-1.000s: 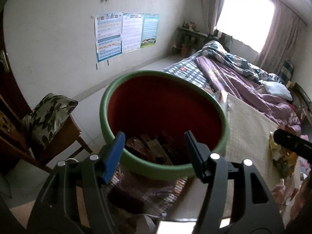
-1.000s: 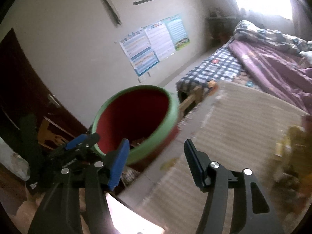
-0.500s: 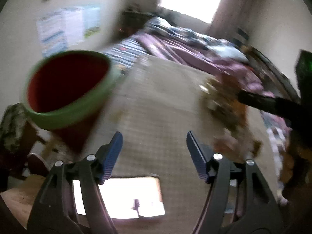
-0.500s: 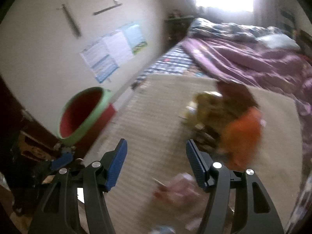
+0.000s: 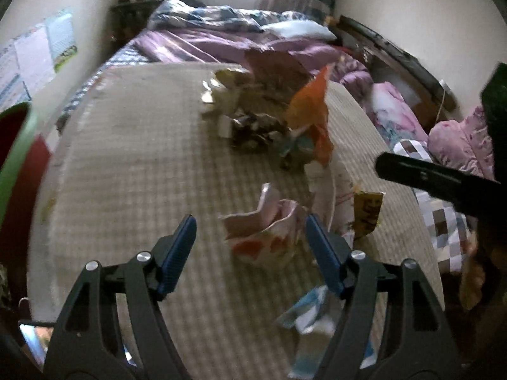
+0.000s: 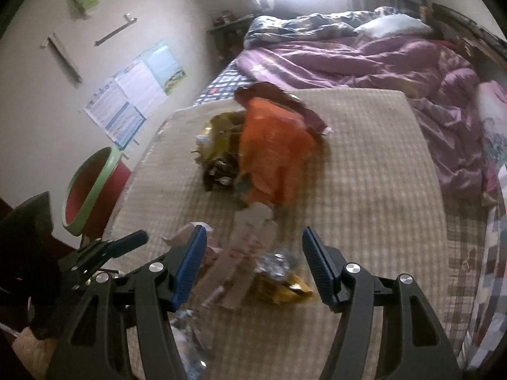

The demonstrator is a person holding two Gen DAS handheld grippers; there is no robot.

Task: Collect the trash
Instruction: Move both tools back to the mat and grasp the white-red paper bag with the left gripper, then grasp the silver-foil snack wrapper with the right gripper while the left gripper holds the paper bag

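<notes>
Trash mostly uncollected. Your pile with the orange bag (image 6: 275,148) sits mid-mat; loose wrappers lie nearer you. The crumpled pink wrapper (image 5: 266,231) lies on the mat ahead, seen between the left gripper (image 5: 250,253) jaws, which have just been opening, untouched. Right gripper (image 6: 253,262) spread wide, empty, over a yellow wrapper (image 6: 285,288). Bin (image 6: 92,186) stands off the woven mat (image 5: 126,158) edge, bedroom dim.

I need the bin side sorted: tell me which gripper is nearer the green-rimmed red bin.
Left. In the right wrist view the left gripper sits just right of the bin, by the mat's near-left edge. The right gripper hangs farther right, over the yellow wrapper.
</notes>
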